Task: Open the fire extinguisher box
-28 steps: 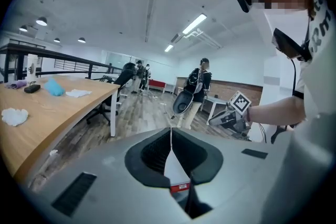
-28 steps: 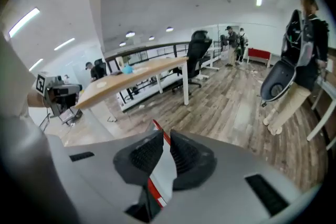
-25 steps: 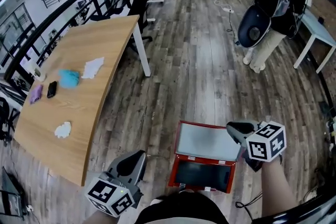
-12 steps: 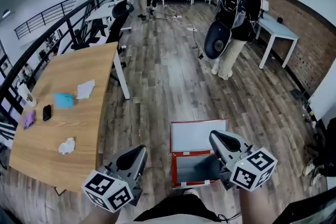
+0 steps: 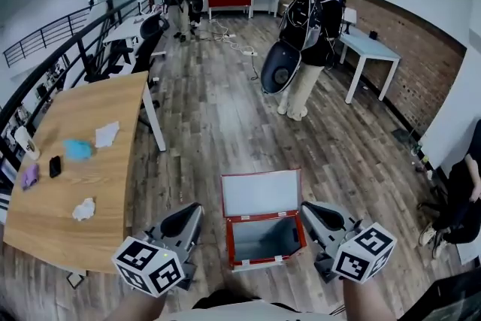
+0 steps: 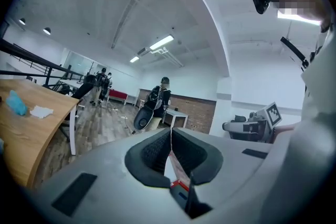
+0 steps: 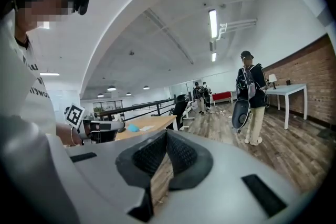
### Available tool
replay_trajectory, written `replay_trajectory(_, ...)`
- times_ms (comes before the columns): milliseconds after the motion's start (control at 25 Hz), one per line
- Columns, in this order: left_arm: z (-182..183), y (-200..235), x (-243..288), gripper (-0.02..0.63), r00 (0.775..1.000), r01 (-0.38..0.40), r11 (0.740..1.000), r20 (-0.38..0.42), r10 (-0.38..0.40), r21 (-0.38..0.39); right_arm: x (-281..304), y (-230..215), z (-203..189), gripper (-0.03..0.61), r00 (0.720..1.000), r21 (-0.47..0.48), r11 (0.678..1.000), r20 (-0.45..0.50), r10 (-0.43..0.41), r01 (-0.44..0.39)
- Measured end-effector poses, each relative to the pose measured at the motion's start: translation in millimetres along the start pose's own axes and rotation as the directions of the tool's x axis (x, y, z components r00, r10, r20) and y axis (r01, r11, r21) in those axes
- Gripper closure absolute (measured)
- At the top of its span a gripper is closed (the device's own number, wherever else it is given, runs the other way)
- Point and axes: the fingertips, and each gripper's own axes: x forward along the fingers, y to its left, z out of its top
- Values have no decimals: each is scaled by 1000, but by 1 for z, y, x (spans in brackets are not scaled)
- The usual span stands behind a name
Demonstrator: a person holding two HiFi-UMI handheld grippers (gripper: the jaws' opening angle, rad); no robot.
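While the red fire extinguisher box point(image 5: 261, 237) lies on the wood floor point(image 5: 225, 109) close to the person, its lid point(image 5: 261, 192) stands up on the far side, so the box is open. The box is between the two grippers and touches neither of them. The left gripper point(image 5: 188, 214) is held just left of the box, and its fingers are pressed together with nothing between them. The right gripper point(image 5: 314, 213) is held just right of the box, and its fingers are pressed together too, with nothing in them. On the left stands a wooden table point(image 5: 113, 105) with a blue cloth point(image 5: 77, 149), a white paper point(image 5: 107, 134) and a black phone point(image 5: 55, 165) on it. Farther off, a person with a backpack point(image 5: 308, 19) stands near a white table point(image 5: 368, 49).
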Motion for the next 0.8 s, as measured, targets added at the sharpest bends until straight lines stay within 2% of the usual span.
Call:
replay_trajectory(240, -3, -4, 2, 603, 999, -39, 999, -10, 38, -16, -17, -2, -6, 569, 1000, 0, 1000, -6, 0, 0)
replay_trajectory(480, -5, -11, 2, 603, 999, -37, 999, -16, 37, 9, -19, -2, -17, 569, 1000, 11, 1000, -14, -3, 3)
replay_trajectory(800, -3, -1, 1, 603, 999, -50, 999, -11, 50, 14, -15, -1, -11, 569, 1000, -10, 1000, -5, -3, 3)
